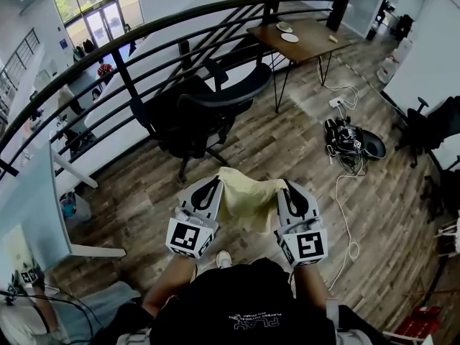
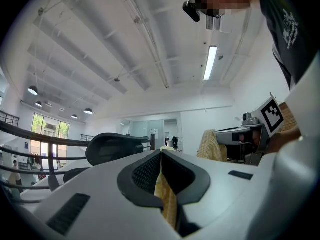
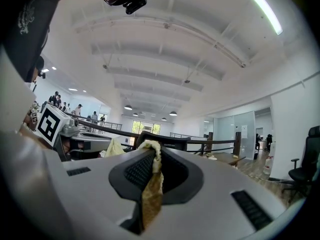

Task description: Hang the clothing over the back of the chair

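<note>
Left gripper point(image 1: 210, 185) and right gripper point(image 1: 289, 187) sit side by side in the head view, both pointing ahead above the wooden floor point(image 1: 374, 214). The pale yellow clothing point(image 1: 248, 200) sags between their tips, and the black office chair point(image 1: 198, 113) stands ahead, apart from the cloth, beside the curved railing point(image 1: 144, 31). In the left gripper view, the jaws are pressed together on a fold of the yellow fabric, with the chair beyond them. In the right gripper view, the jaws likewise pinch a bunched edge of the clothing, with the chair behind it.
</note>
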{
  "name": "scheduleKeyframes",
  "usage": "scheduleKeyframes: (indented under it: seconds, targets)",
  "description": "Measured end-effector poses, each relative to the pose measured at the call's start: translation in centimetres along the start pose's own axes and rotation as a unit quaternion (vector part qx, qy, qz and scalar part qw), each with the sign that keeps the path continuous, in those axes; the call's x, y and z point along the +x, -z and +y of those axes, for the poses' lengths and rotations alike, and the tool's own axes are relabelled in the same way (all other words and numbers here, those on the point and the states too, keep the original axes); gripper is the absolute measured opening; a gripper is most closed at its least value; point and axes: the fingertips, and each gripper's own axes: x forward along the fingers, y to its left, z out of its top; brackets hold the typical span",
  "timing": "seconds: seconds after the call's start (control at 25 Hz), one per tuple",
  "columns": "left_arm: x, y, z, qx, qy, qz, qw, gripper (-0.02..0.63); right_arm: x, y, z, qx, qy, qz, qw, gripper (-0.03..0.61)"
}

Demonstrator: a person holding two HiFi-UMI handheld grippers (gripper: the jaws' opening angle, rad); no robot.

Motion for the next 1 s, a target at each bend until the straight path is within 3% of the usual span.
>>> scheduleKeyframes:
  seconds: [0.6, 1.0]
  targets:
    - [4.5, 0.4, 3.8, 0.015, 0.001, -0.009, 0.9998, 0.017, 5.6, 0.1, -2.4, 0.001, 0.001, -0.019, 1.0, 0.035]
    - [8.6, 0.6, 4.8, 0.022, -0.035, 0.004, 0.9991, 0.017, 9.9, 0.0, -5.8, -0.014, -0.042, -0.035, 0.998, 0.035]
